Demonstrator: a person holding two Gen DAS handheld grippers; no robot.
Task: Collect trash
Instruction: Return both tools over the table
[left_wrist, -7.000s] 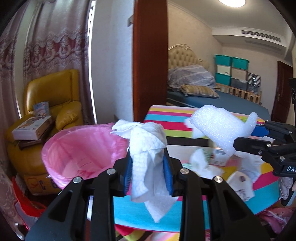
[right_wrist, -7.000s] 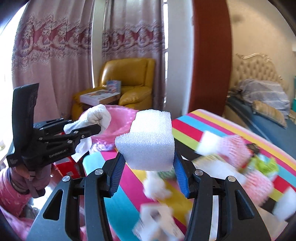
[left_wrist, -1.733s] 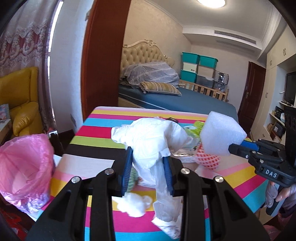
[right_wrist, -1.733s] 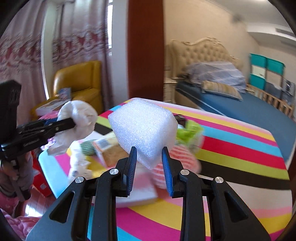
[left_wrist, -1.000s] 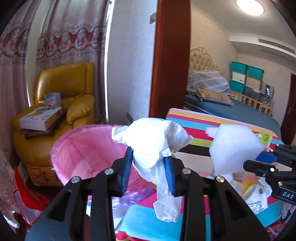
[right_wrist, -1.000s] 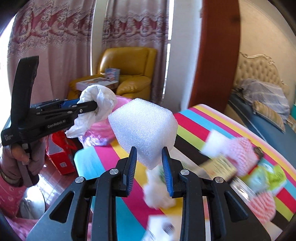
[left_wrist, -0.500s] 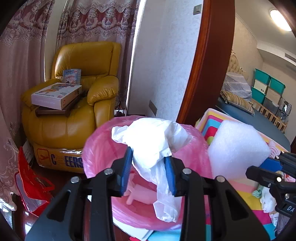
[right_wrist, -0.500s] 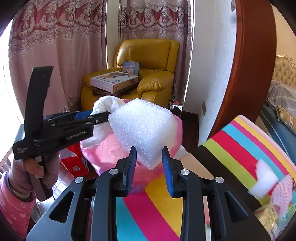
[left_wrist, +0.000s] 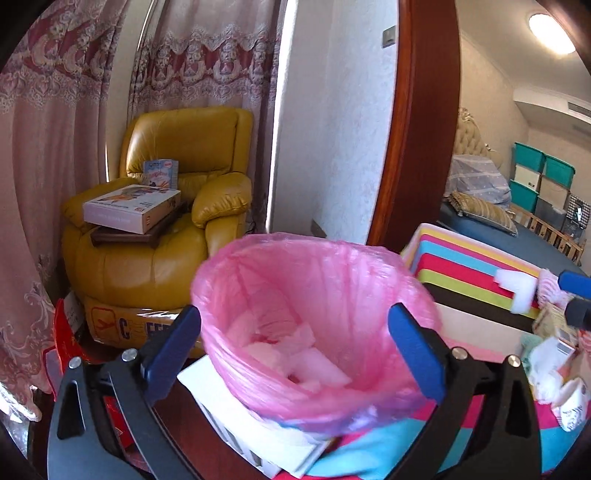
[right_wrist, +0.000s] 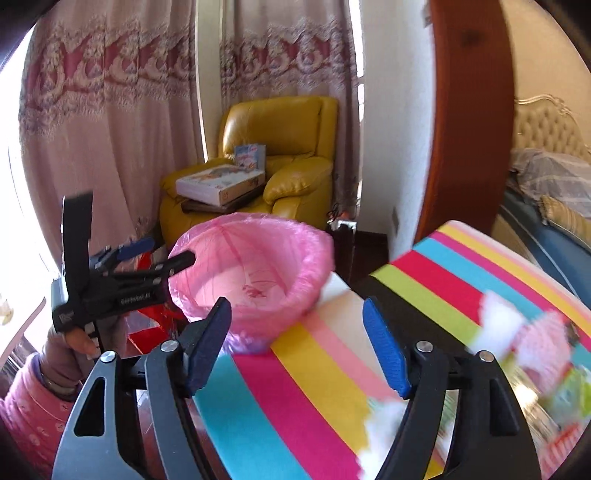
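A bin lined with a pink bag (left_wrist: 280, 258) stands beside the striped table (right_wrist: 443, 280); it also shows in the right wrist view (right_wrist: 310, 251). White trash pieces (left_wrist: 295, 354) lie in its bottom. My left gripper (left_wrist: 295, 332) is open and empty, right over the bin's mouth; it also shows in the right wrist view (right_wrist: 159, 254). My right gripper (right_wrist: 295, 332) is open and empty above the table edge, next to the bin. More trash (right_wrist: 532, 332), white foam and pink netting, lies blurred on the table at right.
A yellow armchair (left_wrist: 207, 206) with boxes (left_wrist: 129, 210) on it stands behind the bin, by the curtains. A red bag (left_wrist: 66, 332) sits on the floor at left. A wooden door frame (left_wrist: 417, 110) and a bedroom lie beyond the table.
Both grippers have opened. The white plastic wad has left my left gripper and the foam cube has left my right gripper. White pieces now lie in the bin.
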